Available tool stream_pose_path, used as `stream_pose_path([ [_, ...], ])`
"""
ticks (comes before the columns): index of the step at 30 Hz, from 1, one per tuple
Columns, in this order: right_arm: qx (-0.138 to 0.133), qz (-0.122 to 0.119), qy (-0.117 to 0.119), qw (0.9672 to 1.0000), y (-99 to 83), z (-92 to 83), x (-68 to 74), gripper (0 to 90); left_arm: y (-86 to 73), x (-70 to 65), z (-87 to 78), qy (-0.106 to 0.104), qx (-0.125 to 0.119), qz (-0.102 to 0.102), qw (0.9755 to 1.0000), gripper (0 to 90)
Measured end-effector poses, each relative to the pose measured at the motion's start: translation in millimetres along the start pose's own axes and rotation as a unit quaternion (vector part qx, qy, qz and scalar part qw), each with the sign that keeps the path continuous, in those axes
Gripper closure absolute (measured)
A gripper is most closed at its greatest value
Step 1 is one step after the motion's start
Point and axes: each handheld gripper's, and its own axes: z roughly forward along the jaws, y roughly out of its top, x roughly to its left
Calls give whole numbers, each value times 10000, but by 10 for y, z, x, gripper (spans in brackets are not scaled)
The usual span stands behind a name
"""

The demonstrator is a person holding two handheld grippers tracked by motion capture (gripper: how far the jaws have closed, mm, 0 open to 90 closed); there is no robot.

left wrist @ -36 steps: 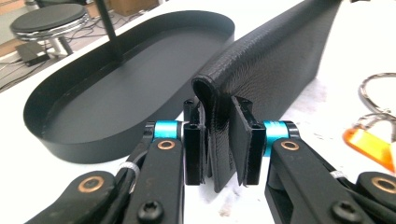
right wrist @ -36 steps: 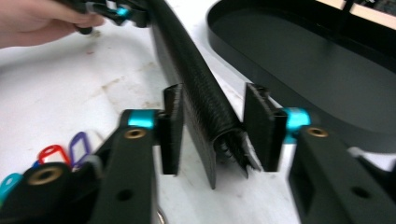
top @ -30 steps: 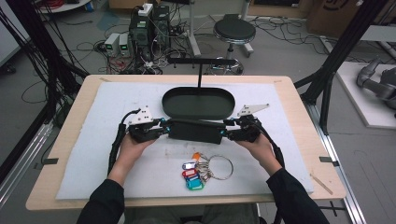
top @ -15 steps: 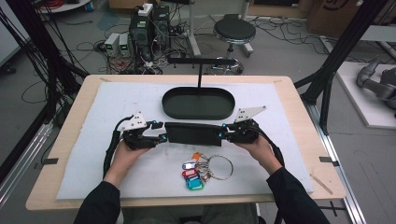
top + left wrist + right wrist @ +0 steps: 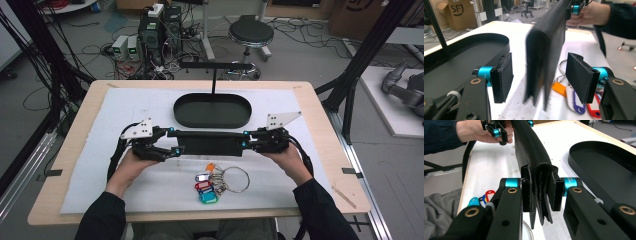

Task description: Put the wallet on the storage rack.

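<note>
Right gripper (image 5: 538, 195): clamped on the near end of the black pouch (image 5: 209, 143), pads squeezing the folded fabric from both sides.
Left gripper (image 5: 541, 77): jaws apart and just been opening — the pouch's other end hangs between the pads, touching neither.
Pouch: centre of the high view, stretched level between the two hands, just below the black oval tray (image 5: 212, 111).
Doing it well: the person should keep the right grip firm and carry the pouch clear of the key bunch (image 5: 216, 180) — the free end may sag.
</note>
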Motion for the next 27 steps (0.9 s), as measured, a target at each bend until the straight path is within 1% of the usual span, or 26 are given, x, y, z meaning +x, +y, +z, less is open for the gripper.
stream_pose_path([
  [1, 11, 43, 30, 10000, 2, 1, 10, 773, 7, -3, 20, -39, 21, -11, 10000, 386],
  [2, -1, -28, 59, 10000, 3, 8, 10, 773, 9, -3, 40, -61, 72, -9, 10000, 386],
  [3, 16, -16, 67, 10000, 6, 15, 24, 773, 9, -3, 40, -61, 72, -9, 10000, 387],
  [4, 24, -16, 89, 10000, 9, 22, 30, 773, 4, -14, 74, -79, 138, 43, 9999, 405],
  [5, 24, -16, 89, 10000, 9, 22, 30, 773, 4, -14, 74, -79, 138, 43, 9999, 450],
  [6, 29, -51, 89, 9999, 11, 29, 37, 773, -1, -20, 90, -106, 190, 91, 9997, 450],
  [7, 41, -56, 77, 9999, 13, 35, 40, 773, -4, -22, 97, -123, 238, 128, 9996, 504],
  [8, 55, -42, 87, 9999, 11, 40, 43, 772, -10, -29, 105, -178, 256, 210, 9993, 627],
  [12, 47, -16, 52, 10000, 7, 33, 29, 770, -10, -31, 106, -216, 167, 219, 9994, 697],
  [13, 16, -12, 37, 10000, 4, 27, 22, 769, 1, -36, 106, -252, 158, 222, 9993, 697],
  [14, -47, -3, -26, 10000, 0, 19, 10, 757, 13, -40, 107, -261, 153, 248, 9992, 721],
  [16, -55, 14, -42, 10000, -6, -1, 8, 743, 44, -50, 119, -275, 71, 220, 9994, 729],
  [17, -99, -16, -114, 9999, -7, -8, 5, 724, 44, -50, 119, -275, 71, 220, 9994, 732],
  [18, -99, -16, -114, 9999, -7, -8, 5, 724, 56, -57, 128, -281, 32, 194, 9994, 732],
  [19, -127, -5, -183, 9998, -8, -20, 2, 715, 76, -64, 136, -271, 22, 189, 9995, 734],
  [21, -200, 6, -300, 9994, -6, -70, 0, 674, 107, -83, 162, -245, -87, 201, 9995, 738],
  [23, -266, 66, -422, 9987, -3, -110, 3, 653, 128, -99, 187, -214, -121, 217, 9995, 740],
  [26, -363, 26, -686, 9970, -3, -189, 1, 634, 147, -98, 222, -113, -182, 210, 9995, 740],
  [27, -395, 10, -806, 9960, -4, -224, -1, 619, 154, -94, 230, -63, -190, 213, 9996, 740],
])
